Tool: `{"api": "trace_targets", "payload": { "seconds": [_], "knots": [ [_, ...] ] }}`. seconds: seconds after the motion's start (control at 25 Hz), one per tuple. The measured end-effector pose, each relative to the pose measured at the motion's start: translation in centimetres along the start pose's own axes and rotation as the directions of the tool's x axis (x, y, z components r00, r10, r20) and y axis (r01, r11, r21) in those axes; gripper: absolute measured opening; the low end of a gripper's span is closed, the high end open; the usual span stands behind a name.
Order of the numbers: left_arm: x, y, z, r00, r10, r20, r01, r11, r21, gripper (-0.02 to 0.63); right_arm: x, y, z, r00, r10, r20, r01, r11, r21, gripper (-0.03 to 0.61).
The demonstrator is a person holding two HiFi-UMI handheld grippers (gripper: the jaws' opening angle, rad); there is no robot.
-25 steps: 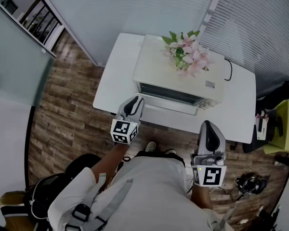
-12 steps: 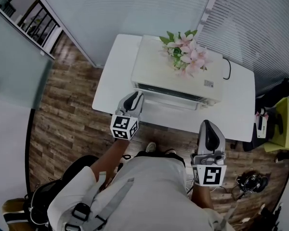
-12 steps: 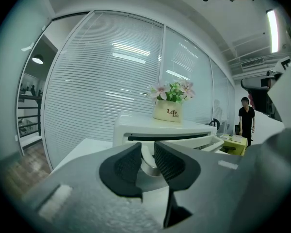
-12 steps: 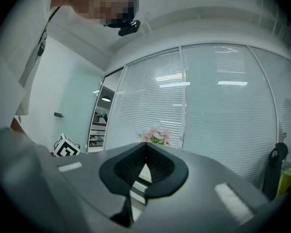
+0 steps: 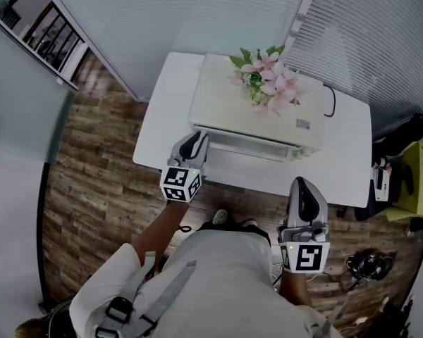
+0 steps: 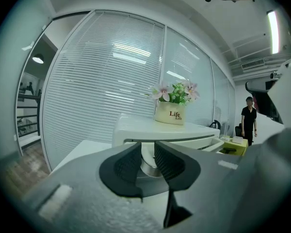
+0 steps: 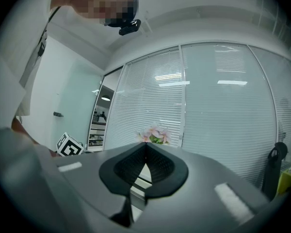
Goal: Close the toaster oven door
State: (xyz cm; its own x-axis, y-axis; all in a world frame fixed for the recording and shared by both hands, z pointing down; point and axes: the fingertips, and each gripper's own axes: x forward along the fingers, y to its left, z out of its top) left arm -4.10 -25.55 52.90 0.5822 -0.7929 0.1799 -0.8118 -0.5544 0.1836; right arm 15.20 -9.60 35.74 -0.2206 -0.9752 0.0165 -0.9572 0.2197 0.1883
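A white toaster oven (image 5: pixel 254 108) stands on a white table (image 5: pixel 338 167), with a pot of pink flowers (image 5: pixel 268 83) on its top. Its door (image 5: pixel 250 145) is tilted up close to the front. My left gripper (image 5: pixel 196 141) is at the door's left end. In the left gripper view its jaws (image 6: pixel 148 152) stand a little apart, with the silver end of the door handle (image 6: pixel 148 168) between the pads. My right gripper (image 5: pixel 301 185) hangs off the table's front edge, away from the oven, shut and empty (image 7: pixel 145 147).
A black cable (image 5: pixel 331 104) loops on the table right of the oven. A yellow-green stand (image 5: pixel 419 189) and dark bags (image 5: pixel 363 265) sit on the wood floor at right. Glass walls with blinds stand behind the table. A person (image 6: pixel 248 118) stands far off.
The oven door has swung upward, so the glass and dark opening seen a second ago no longer show. My left gripper rose with it. The right gripper stayed put.
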Motion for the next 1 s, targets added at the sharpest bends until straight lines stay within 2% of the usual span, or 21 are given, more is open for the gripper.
{"api": "trace_targets", "payload": {
  "seconds": [0.6,1.0],
  "knots": [
    [0.8,0.3,0.5,1.000,0.013,0.015,-0.013,1.000,0.000,0.094,-0.1,-0.6,-0.6,1.000,-0.008,-0.019,0.008,1.000,0.006,0.006],
    [0.0,-0.2,1.1,1.000,0.009,0.027,-0.010,0.999,0.044,0.094,-0.7,-0.8,-0.7,0.999,-0.022,-0.031,0.023,1.000,0.007,0.006]
  ]
}}
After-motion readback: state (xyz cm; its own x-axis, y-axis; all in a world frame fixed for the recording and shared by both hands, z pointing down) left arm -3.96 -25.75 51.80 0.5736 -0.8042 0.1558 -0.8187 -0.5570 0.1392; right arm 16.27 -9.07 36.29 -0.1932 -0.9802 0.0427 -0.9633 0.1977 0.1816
